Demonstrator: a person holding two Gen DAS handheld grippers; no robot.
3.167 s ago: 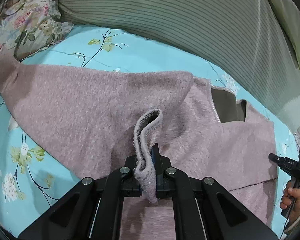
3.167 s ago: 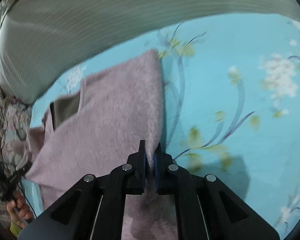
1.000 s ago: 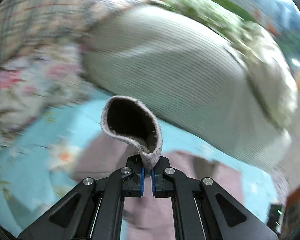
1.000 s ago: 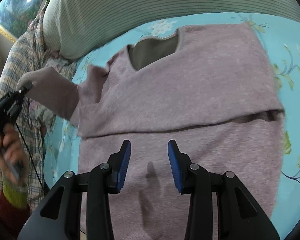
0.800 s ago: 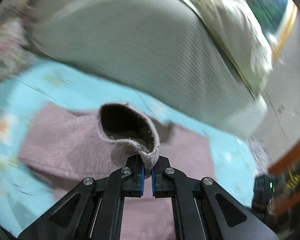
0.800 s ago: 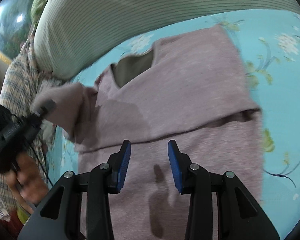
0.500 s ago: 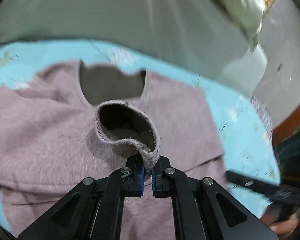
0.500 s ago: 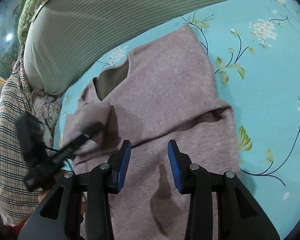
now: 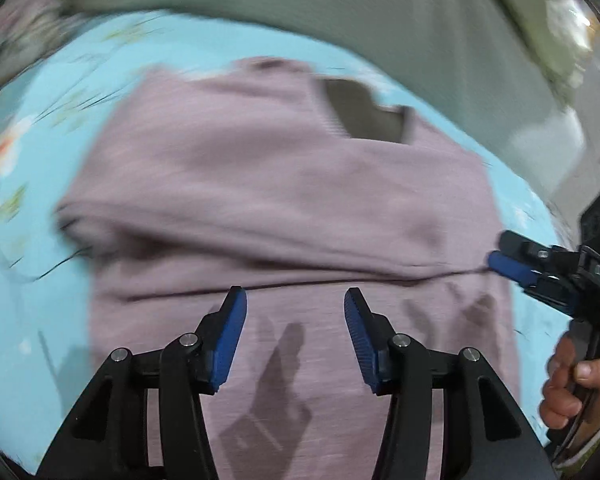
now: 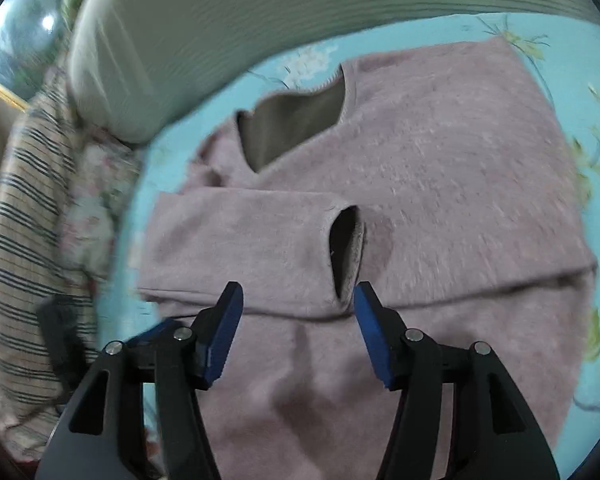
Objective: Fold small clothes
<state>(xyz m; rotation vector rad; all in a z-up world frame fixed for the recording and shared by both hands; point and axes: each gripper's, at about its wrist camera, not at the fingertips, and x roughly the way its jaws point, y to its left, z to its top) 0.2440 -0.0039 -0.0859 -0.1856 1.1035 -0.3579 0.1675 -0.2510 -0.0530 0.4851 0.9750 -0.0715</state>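
Left wrist view: left gripper [image 9: 294,336] has let go of the sleeve cuff it was pinching half a second ago; jaws now apart, empty, hovering over the pink sweater [image 9: 284,184]. Right gripper [image 10: 298,336] jaws also apart, as before. Sleeve [image 10: 244,248] now lies across the sweater's chest, cuff opening [image 10: 346,252] near the middle, on the blue floral bed sheet [image 10: 580,60]. Left sleeve fold looks done; the opposite side already lies folded in, so the body fold is likely next.
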